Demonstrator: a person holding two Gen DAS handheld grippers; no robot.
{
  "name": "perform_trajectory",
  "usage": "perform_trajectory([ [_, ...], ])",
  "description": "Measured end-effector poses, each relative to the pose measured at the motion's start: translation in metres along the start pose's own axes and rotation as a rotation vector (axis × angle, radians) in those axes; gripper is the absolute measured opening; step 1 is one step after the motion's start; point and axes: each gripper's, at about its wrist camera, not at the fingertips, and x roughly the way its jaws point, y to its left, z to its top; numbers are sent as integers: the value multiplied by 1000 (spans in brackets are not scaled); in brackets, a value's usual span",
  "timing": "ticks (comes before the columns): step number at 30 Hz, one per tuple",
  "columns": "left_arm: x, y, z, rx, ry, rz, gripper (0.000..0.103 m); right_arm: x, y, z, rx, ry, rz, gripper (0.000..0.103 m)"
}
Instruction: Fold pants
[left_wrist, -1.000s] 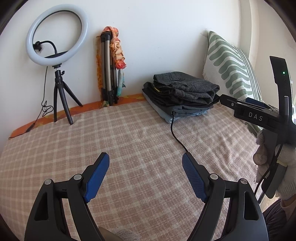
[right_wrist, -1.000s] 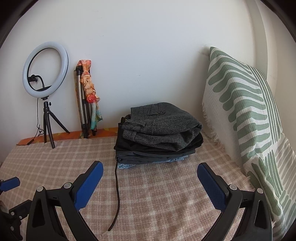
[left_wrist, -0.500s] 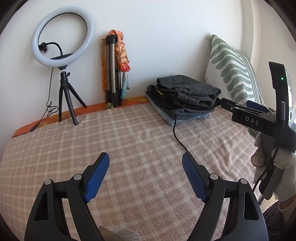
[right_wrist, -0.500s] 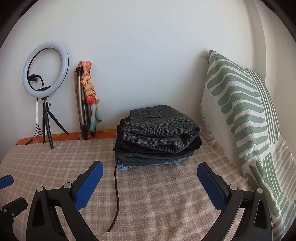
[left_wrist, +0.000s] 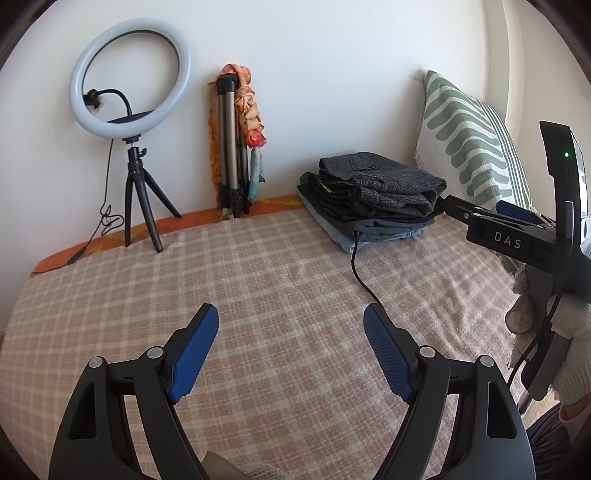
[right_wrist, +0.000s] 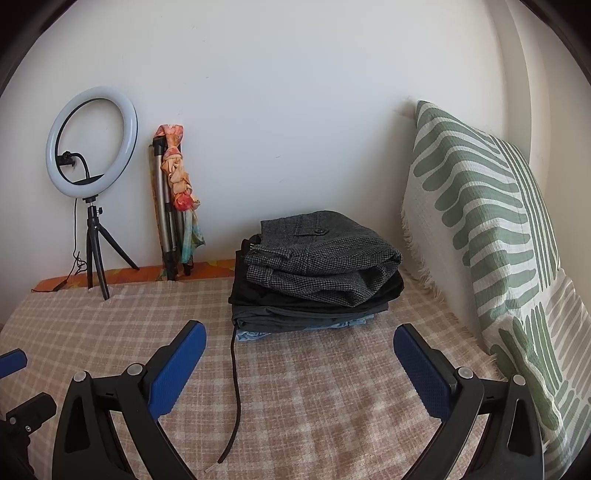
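bed (right_wrist: 332, 406), white wall | we see pants stack (right_wrist: 317, 269) far, long axis left-right | right hand-held gripper (right_wrist: 299, 347) nearer, left hand-held gripper (left_wrist: 291, 332) further | both wide open, empty

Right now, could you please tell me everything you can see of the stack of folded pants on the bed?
The stack of folded pants sits on the checked bedspread near the wall, beside the green-patterned pillow. On top lies a grey houndstooth pair, woollen-looking, with a buttoned pocket flap; beneath it are black and dark grey pairs, then light blue denim at the bottom. The folds are fairly neat. A black cord runs from its front left corner. Neither gripper touches it.
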Motion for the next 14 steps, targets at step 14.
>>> perform_trajectory([
  [14,-4,0,-1,2,-9,27,81,4,5,-2,-5,14,-1,103],
])
